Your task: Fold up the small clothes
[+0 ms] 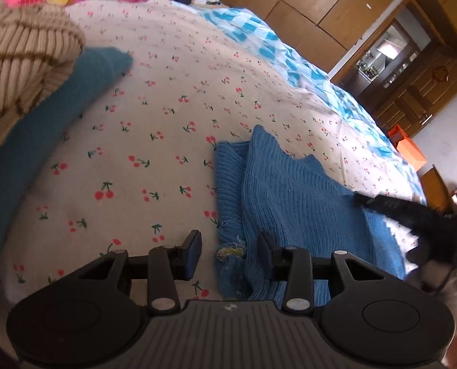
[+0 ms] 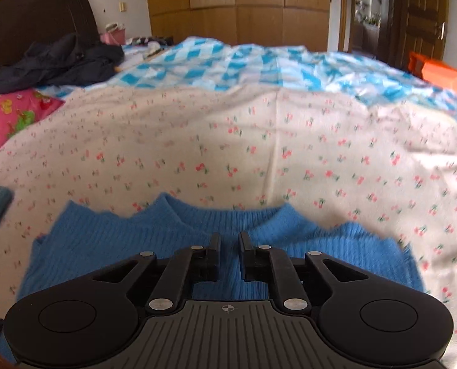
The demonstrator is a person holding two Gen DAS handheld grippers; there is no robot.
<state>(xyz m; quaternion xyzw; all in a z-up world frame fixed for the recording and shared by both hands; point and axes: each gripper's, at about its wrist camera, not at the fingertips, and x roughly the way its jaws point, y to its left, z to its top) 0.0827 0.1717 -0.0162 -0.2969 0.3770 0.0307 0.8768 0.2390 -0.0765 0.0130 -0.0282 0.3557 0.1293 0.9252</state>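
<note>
— Sweater first: where does the blue knit sweater point(image 2: 154, 246) lie?

— Flat on the cherry-print sheet point(image 1: 154, 117), neckline pointing away from the right gripper point(image 2: 229, 243), which hangs over its middle. Its width runs left to right across that view.

— And the jaws?

— Right ones are narrowed to a slim gap with nothing between them, though motion blur makes contact with the knit hard to judge. The left gripper point(image 1: 230, 253) is spread wide, straddling the sweater's frayed side edge.

— So which one is nearer an edge to fold?

— The left, I'd say; that edge sits just ahead, between its fingers.
</note>
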